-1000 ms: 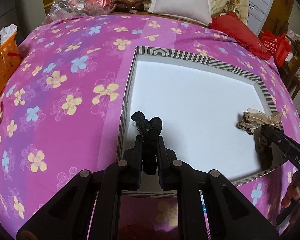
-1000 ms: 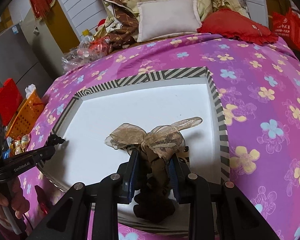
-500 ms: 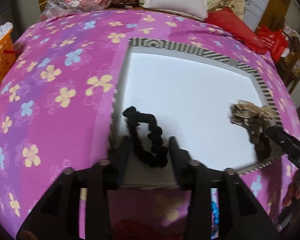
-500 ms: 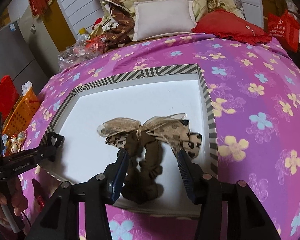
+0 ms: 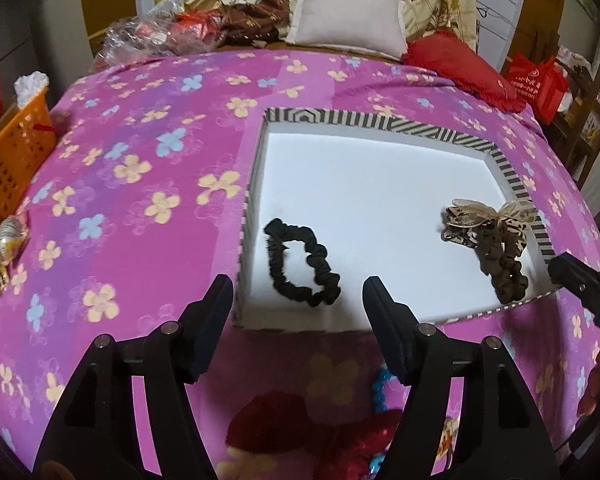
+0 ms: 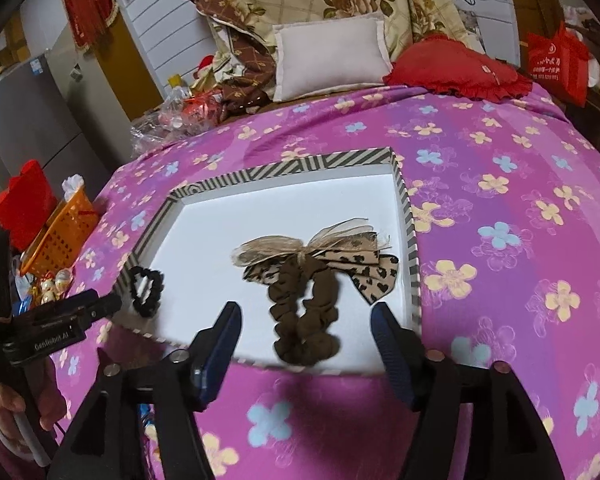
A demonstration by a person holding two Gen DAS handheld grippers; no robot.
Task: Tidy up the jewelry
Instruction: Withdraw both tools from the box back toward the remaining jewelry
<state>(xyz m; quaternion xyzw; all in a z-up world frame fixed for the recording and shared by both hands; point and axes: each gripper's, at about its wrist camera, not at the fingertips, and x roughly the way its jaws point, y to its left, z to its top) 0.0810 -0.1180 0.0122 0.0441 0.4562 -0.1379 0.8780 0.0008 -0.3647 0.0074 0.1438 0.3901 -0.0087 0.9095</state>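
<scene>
We held both grippers spread wide and empty at the striped tray's [image 5: 384, 125] near edge. Ahead of the left gripper [image 5: 298, 308] lay the black scrunchie [image 5: 302, 266]; ahead of the right gripper [image 6: 306, 334], the brown bow scrunchie [image 6: 304, 312], lengthwise to its fingers.

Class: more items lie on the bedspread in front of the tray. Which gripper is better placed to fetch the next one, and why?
Left, probably. Both grippers are open and empty, but the left gripper has the red item and blue beads just below its jaws.
</scene>
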